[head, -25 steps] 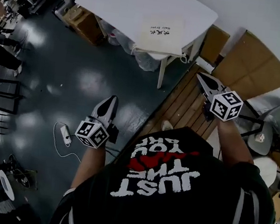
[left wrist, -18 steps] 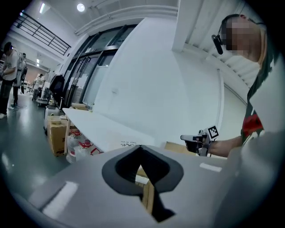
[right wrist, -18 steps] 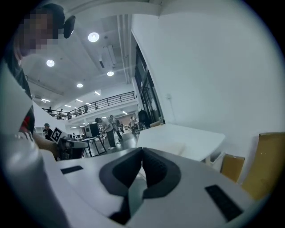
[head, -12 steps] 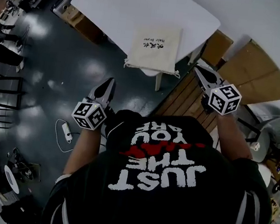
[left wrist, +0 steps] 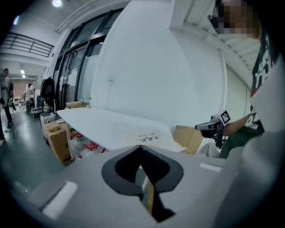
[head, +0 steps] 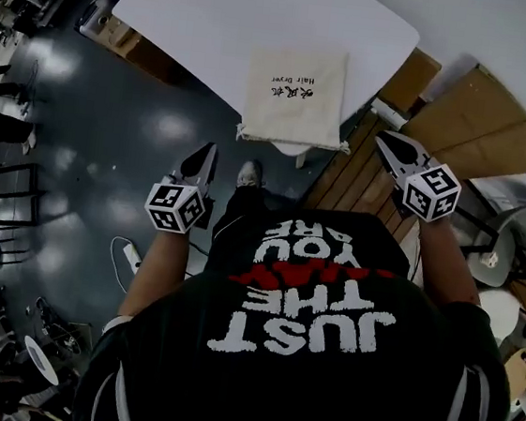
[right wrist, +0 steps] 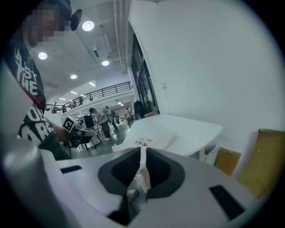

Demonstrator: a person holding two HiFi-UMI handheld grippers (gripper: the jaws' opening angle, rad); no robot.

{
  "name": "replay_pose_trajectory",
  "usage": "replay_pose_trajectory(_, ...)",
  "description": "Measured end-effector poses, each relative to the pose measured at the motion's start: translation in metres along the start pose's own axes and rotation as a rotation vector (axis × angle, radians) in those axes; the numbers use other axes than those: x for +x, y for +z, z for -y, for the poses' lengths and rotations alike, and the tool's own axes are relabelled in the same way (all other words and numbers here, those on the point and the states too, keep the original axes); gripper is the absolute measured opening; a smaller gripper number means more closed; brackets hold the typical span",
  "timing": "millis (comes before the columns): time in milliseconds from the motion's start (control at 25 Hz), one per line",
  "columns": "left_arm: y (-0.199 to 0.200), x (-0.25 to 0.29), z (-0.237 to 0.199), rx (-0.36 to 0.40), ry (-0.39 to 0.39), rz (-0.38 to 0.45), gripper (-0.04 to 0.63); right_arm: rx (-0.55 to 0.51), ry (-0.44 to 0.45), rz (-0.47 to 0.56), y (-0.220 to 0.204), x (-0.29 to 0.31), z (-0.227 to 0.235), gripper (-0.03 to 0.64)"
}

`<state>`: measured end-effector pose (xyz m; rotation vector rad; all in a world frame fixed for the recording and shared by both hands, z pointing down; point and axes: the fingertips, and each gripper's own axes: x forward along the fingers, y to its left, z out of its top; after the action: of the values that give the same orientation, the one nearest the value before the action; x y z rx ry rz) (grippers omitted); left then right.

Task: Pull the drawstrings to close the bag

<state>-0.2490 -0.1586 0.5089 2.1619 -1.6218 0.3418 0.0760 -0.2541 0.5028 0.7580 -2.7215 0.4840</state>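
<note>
A beige cloth drawstring bag [head: 295, 95] with dark print lies flat on the white table [head: 200, 18], its gathered drawstring edge [head: 294, 142] at the table's near side. My left gripper [head: 209, 149] hangs over the floor, below and left of the bag, shut and empty. My right gripper [head: 384, 138] is held to the right of the bag's near corner, also shut with nothing in it. In the left gripper view, the bag [left wrist: 147, 137] lies beyond the closed tips [left wrist: 141, 147]. The right gripper view shows the bag [right wrist: 151, 141] ahead of its closed tips [right wrist: 142, 149].
Cardboard boxes [head: 123, 33] stand by the table's left end. Flat cardboard sheets [head: 485, 126] lean against the wall at right, above a wooden floor strip [head: 351, 182]. A white cable with a plug [head: 130, 256] lies on the dark floor. People stand far off [right wrist: 100, 116].
The person has stepped closer to the table, so the bag now sits nearer in the head view. Both grippers have moved forward toward the bag's near edge, jaws still closed.
</note>
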Motion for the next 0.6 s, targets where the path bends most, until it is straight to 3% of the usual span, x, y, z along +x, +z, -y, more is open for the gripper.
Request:
replay_pose_trajectory(200, -0.044, 0.041, -0.042, 0.113, 0.003, -0.118, 0.004, 0.008, -0.056, -0.061, -0.030, 0.025, 0.007, 0.008)
replay_pose_trajectory(440, -0.098, 0.075, -0.051, 0.290, -0.074, -0.248, 0.089, 0.000, -0.080, -0.080, -0.058, 0.037, 0.009, 0.009)
replay_pose_trajectory(600, -0.113, 0.091, -0.044, 0.358, -0.069, -0.262, 0.143, -0.007, -0.062, -0.107, -0.079, 0.039, 0.001, 0.112)
